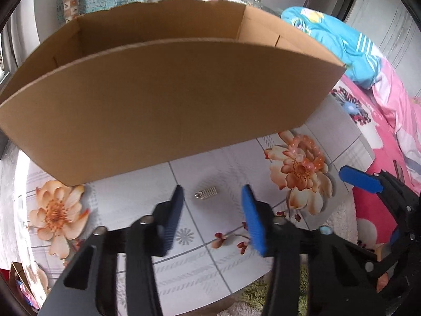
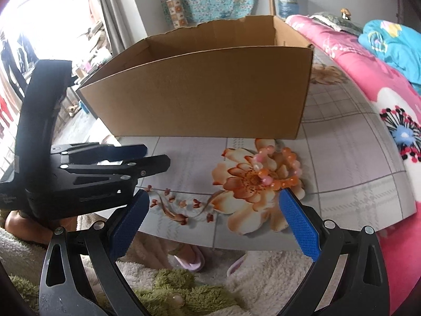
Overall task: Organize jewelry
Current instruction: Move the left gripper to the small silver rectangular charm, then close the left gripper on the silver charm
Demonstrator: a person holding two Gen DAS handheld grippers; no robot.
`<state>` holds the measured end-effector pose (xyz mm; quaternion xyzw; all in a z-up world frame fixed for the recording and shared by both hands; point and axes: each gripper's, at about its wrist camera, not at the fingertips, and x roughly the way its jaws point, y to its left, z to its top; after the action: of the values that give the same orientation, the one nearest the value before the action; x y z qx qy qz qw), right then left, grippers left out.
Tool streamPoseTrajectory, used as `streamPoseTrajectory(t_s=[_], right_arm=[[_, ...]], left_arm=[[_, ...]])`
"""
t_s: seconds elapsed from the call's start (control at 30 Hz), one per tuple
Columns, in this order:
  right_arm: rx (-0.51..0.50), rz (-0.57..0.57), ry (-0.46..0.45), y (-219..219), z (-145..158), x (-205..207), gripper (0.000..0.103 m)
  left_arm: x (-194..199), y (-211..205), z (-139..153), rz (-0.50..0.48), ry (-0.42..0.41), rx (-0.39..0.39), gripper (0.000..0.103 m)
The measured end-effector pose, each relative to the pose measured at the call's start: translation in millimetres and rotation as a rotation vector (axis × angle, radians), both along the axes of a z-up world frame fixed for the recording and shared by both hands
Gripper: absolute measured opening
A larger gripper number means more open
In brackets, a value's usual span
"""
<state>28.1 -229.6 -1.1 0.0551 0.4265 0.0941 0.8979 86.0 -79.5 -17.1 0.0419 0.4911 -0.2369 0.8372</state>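
Observation:
A small silver jewelry piece (image 1: pixel 206 192) lies on the floral table, just ahead of my left gripper (image 1: pixel 213 193), which is open with the piece between its blue fingertips. An orange and pink bead bracelet (image 1: pixel 306 155) lies on a printed flower to the right; it also shows in the right wrist view (image 2: pixel 276 169). My right gripper (image 2: pixel 214 201) is open and empty, hovering near the table's front edge, just short of the bracelet. An open cardboard box (image 1: pixel 163 105) stands behind both pieces; the box also shows in the right wrist view (image 2: pixel 205 92). Its inside floor is hidden.
The round table (image 2: pixel 342 158) has a white floral cover. A bed with pink bedding (image 2: pixel 368 79) and a blue blanket (image 1: pixel 342 39) lies to the right. A fluffy rug (image 2: pixel 184 289) and slippered feet (image 2: pixel 189 260) are below the table's edge.

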Motion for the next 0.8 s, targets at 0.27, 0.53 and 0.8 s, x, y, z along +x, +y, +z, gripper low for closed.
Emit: streamPoseTrajectory(t_s=[0.27, 0.53, 0.8], right_arm=[[0.019, -0.024, 0.005, -6.0, -3.6, -0.7, 0.095], [0.03, -0.039, 0.017, -12.5, -5.1, 4.3, 0.095], [0.04, -0.056, 0.022, -17.2, -8.0, 5.7, 0.095]], left_arm=[[9.9, -15.0, -8.5, 0.006, -0.009, 0.072, 0.029], [3.2, -30.3, -11.1, 0.015, -0.055, 0.121, 0.024], [0.9, -33.5, -12.9, 0.016, -0.08, 0.154, 0.015]])
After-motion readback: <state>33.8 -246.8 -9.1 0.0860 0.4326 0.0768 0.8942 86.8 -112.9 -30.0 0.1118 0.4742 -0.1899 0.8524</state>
